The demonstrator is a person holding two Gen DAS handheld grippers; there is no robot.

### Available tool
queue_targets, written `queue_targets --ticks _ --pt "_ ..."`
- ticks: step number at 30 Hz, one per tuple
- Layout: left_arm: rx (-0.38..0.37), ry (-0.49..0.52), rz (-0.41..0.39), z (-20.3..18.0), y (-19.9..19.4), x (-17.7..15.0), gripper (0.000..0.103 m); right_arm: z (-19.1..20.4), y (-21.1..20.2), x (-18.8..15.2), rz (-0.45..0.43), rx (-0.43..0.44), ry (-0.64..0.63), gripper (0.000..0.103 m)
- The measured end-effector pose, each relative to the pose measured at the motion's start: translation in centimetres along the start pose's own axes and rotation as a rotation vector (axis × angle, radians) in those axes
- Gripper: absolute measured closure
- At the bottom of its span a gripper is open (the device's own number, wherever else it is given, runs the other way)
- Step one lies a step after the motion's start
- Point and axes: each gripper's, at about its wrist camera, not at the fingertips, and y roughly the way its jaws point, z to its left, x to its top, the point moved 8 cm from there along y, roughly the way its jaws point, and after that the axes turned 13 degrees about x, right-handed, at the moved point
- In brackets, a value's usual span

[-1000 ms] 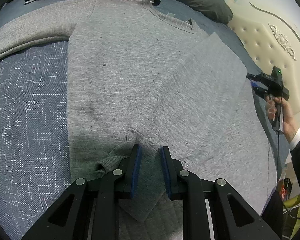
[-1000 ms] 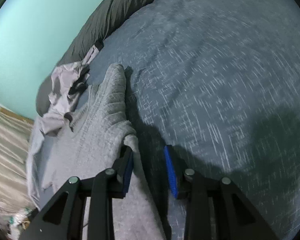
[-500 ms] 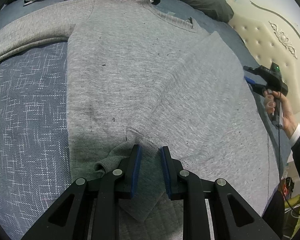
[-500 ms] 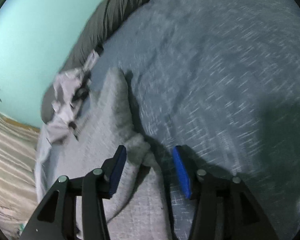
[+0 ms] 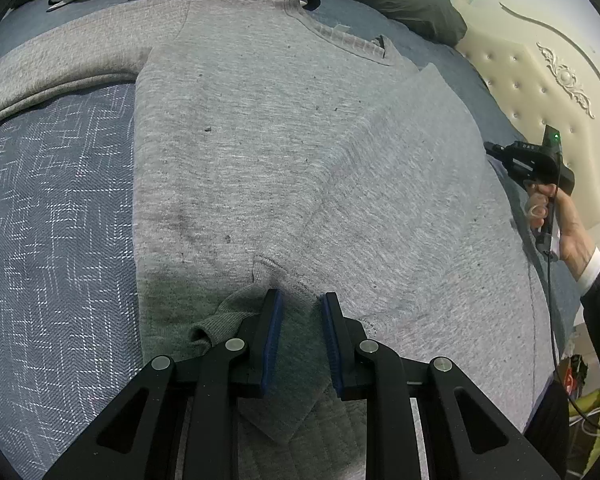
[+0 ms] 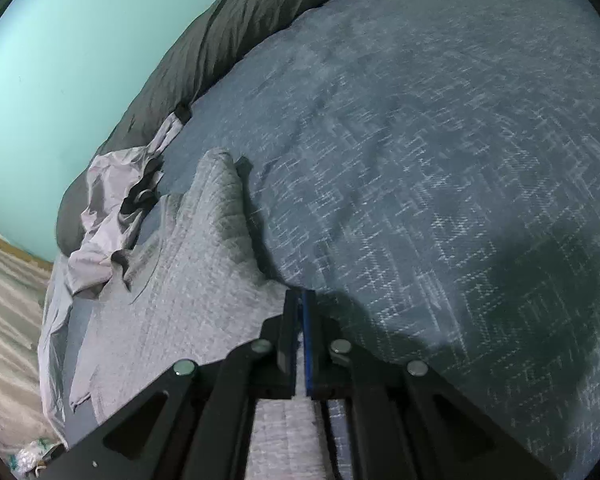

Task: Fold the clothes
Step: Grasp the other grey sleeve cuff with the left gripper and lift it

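Note:
A grey sweater [image 5: 260, 152] lies flat on the blue bedcover [image 5: 52, 208], with one sleeve [image 5: 380, 184] folded across its body and the other stretched out to the left. My left gripper [image 5: 300, 312] sits at the folded sleeve's end, its pads narrowly apart with dark grey cloth between them and the cuff [image 5: 212, 324] bunched beside the left finger. My right gripper [image 6: 300, 304] is shut on the sweater's side edge [image 6: 260, 280]; in the left wrist view the right gripper [image 5: 490, 147] shows at the garment's right border, held by a hand.
A crumpled pale garment [image 6: 108, 208] and a dark duvet [image 6: 220, 40] lie at the bed's far side. A cream padded headboard [image 5: 540, 92] stands to the right. Bare bedcover [image 6: 440, 160] stretches ahead of the right gripper. A cable hangs from the right gripper.
The right gripper's jaws opened wider around the sweater's edge, then closed on it. The left gripper and the folded sleeve stayed still.

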Motion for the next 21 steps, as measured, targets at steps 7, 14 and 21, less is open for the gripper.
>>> queue_targets --ticks 7,14,21 --pt "-0.005 -0.042 -0.02 0.9 -1.9 0.1 0.081 0.5 -3.2 -0.3 -0.067 0.034 0.022 0.1" --pt "0.051 -0.166 -0.075 8.0 -5.9 1.2 0.069 4.0 -4.5 -5.7 -0.025 0.143 0.038 0.099" --pt "0.155 -0.365 -0.097 21.0 -8.0 2.0 0.063 8.2 -4.6 -11.6 0.004 0.156 -0.06 0.099"
